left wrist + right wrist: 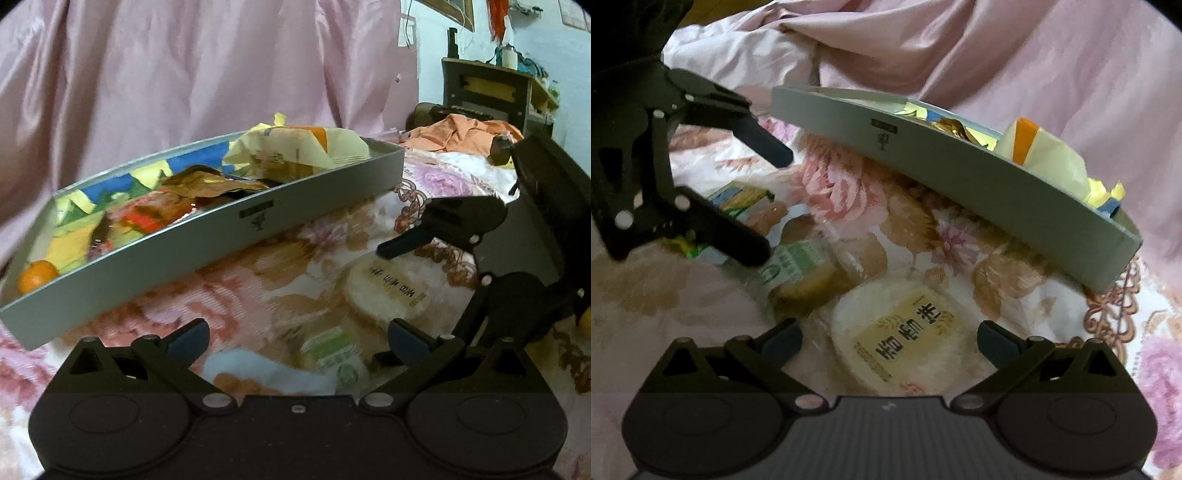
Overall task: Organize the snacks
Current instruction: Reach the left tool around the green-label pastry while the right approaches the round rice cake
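A grey tray (229, 236) (960, 173) lies on a floral blanket. It holds several snack wrappers, a cream bag with an orange stripe (295, 147) (1045, 155) and a mandarin (37, 275). In front of it lie a round rice cracker pack (388, 291) (897, 332) and a green-labelled packet (332, 354) (801, 269). My left gripper (297, 338) (768, 205) is open, its fingers on either side of the green-labelled packet. The right gripper (888, 339) is open too, low over the round pack, which sits between its fingers without being held.
Pink cloth (184, 74) hangs close behind the tray. A second green-yellow packet (742, 199) lies between the left gripper's fingers. An orange garment (458, 133) and a dark cabinet (487, 92) stand at the far right. The blanket (1126, 350) is bare to the right.
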Motion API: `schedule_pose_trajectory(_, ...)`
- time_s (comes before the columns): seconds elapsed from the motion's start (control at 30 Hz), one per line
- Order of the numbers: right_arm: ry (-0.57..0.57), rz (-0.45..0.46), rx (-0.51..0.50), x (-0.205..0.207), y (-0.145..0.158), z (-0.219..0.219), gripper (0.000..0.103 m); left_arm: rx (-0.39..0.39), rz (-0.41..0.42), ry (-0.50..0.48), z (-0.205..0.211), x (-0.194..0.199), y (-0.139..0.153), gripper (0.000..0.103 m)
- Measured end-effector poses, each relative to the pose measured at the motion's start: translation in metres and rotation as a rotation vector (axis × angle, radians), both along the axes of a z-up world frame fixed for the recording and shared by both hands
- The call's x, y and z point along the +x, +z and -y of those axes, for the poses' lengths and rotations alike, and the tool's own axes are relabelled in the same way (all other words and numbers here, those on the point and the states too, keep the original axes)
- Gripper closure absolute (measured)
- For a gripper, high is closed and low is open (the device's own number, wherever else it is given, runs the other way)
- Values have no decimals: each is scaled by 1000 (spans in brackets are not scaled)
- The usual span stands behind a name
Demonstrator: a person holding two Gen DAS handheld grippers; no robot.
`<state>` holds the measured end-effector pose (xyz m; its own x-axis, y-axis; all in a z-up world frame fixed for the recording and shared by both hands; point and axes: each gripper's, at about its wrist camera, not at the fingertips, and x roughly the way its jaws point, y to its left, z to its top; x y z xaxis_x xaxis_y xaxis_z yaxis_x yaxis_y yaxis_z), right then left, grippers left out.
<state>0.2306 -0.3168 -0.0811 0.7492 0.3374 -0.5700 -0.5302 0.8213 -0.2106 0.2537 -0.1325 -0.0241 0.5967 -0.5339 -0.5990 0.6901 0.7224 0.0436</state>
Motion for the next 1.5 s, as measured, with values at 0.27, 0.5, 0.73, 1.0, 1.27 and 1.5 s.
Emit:
schedule_pose_trajectory(0.27,-9,-18,43,8,-2,5,5,-44,-103,-35,3,8,-10,1)
schedule_pose_trajectory(0.5,17,-50,21,2,7,15,24,-34,-148,-33,8,8,-14,1)
schedule_pose_trajectory(0.73,4,-42,-129,-37,12,29,23,16,-146,6,26,8,-19,4)
schedule_pose_trajectory(1.0,-188,-96,79,-50,14,62,9,109,-177,47,49,5,-27,17)
schedule_pose_trajectory(1.27,-192,-109,125,-39,0,62,6,137,-188,110,44,-8,-28,18)
schedule_pose_trajectory(1.5,-179,-92,142,-38,-1,55,14,129,-189,182,47,-9,-27,31)
